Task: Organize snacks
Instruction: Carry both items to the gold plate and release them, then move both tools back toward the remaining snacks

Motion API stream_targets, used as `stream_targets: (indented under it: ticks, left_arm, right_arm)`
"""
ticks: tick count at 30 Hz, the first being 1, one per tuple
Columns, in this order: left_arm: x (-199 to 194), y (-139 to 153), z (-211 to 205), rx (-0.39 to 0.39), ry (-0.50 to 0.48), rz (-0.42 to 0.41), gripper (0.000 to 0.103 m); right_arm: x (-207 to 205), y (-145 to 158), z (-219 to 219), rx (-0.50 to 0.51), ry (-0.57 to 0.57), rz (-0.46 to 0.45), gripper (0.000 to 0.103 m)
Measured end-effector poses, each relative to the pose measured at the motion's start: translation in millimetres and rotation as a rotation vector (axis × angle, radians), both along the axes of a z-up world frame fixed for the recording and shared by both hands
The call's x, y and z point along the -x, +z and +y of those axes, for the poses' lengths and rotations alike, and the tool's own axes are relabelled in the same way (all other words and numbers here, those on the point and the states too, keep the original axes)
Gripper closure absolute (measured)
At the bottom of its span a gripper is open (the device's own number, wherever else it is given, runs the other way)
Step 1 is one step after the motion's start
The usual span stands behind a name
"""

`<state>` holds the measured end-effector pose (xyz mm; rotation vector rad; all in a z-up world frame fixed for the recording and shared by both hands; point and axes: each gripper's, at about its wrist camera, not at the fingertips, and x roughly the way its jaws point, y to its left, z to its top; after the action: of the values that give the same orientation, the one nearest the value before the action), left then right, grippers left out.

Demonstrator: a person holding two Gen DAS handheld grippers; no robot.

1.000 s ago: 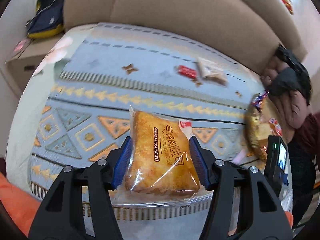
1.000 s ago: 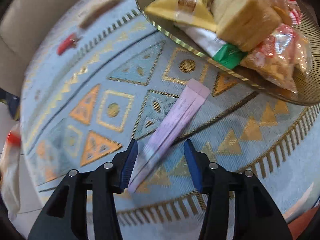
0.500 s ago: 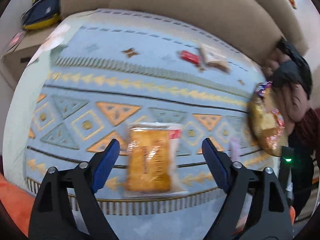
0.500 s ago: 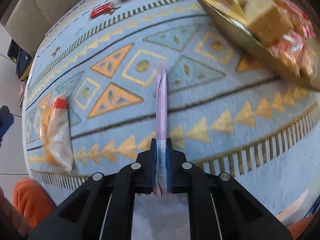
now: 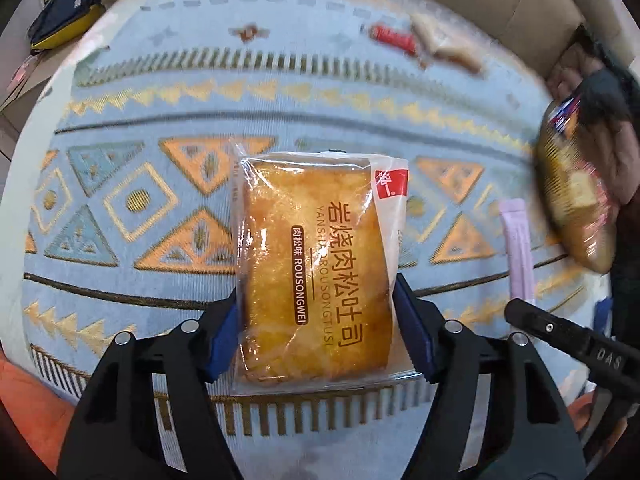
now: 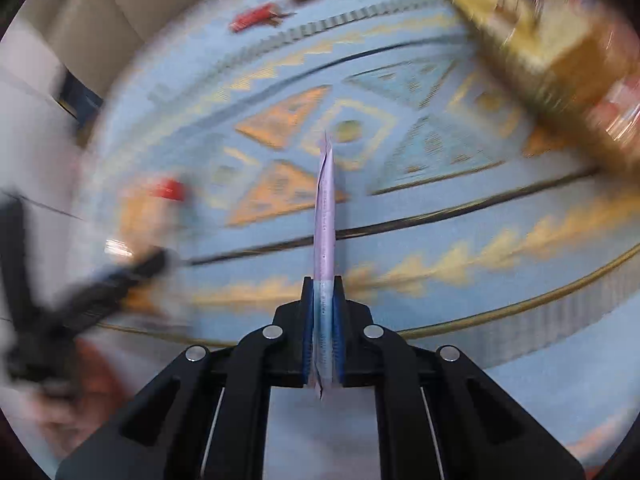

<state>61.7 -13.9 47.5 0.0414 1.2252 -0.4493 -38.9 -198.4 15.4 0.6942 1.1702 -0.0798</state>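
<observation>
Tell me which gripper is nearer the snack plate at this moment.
Right. The right gripper, shut on the pink sachet, has the snack plate close at its upper right. The left gripper, gripping the bread packet, sees the plate far off at its right edge.

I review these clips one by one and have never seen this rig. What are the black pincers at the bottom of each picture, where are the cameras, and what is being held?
No robot here: a person carries a two-finger tool in each hand, with a fisheye camera on each looking forward along its jaws. That is why black arms fill the bottom of both views.

In the left view, the left gripper is closed on a wrapped meat-floss toast.

In the right view, the right gripper pinches a thin pink stick sachet edge-on.

Below is a patterned blue cloth. At its far edge lie a small red packet and a pale wrapped snack. A gold tray of snacks is blurred.
</observation>
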Motion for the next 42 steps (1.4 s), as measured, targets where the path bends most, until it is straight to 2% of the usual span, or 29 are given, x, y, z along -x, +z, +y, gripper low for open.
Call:
stream_targets:
  ticks: [1, 4, 8, 11, 15, 20, 21, 23, 24, 26, 28, 32, 36, 41, 42]
  left_arm:
    - [1, 11, -1, 0.024, -0.004, -0.016, 0.035]
    - [5, 45, -16, 0.077, -0.037, -0.076, 0.035]
    - [12, 87, -65, 0.161, -0.142, -0.122, 0.035]
    - [18, 107, -117, 0.213, -0.232, -0.136, 0.035]
    - [18, 121, -197, 0.262, -0.339, -0.14, 0.034]
    - [22, 121, -260, 0.295, -0.398, -0.141, 0.031]
    - [22, 119, -264, 0.291, -0.394, -0.148, 0.026]
    - [19, 116, -270, 0.275, -0.39, -0.144, 0.025]
    - [18, 115, -267, 0.276, -0.39, -0.133, 0.025]
    - [17, 113, -254, 0.269, -0.383, -0.14, 0.025]
    - [13, 110, -240, 0.237, -0.366, -0.152, 0.023]
    - [9, 104, -171, 0.202, -0.296, -0.142, 0.023]
    - [8, 98, -97, 0.152, -0.178, -0.15, 0.022]
    - [13, 83, -4, 0.09, -0.001, -0.163, 0.018]
    - [15, 78, 12, 0.071, 0.035, -0.175, 0.018]
  right_arm:
    - [2, 2, -6, -0.105, -0.017, -0.04, 0.095]
    - [9, 17, -25, -0.241, -0.059, -0.12, 0.095]
    - [19, 55, -57, -0.278, -0.121, -0.225, 0.095]
    - [28, 94, -89, -0.18, -0.181, -0.299, 0.095]
    - [44, 139, -147, 0.02, -0.291, -0.312, 0.095]
    - [46, 161, -206, 0.176, -0.375, -0.282, 0.093]
    - [48, 162, -216, 0.19, -0.38, -0.272, 0.092]
    - [43, 158, -232, 0.217, -0.37, -0.232, 0.088]
    - [39, 154, -236, 0.225, -0.364, -0.21, 0.075]
    - [41, 145, -241, 0.23, -0.375, -0.181, 0.065]
    - [56, 141, -245, 0.221, -0.385, -0.182, 0.061]
    - [68, 128, -231, 0.166, -0.406, -0.177, 0.055]
    - [58, 122, -185, 0.114, -0.34, -0.174, 0.049]
    - [19, 125, -98, 0.153, -0.159, -0.156, 0.033]
    - [11, 123, -80, 0.169, -0.129, -0.151, 0.032]
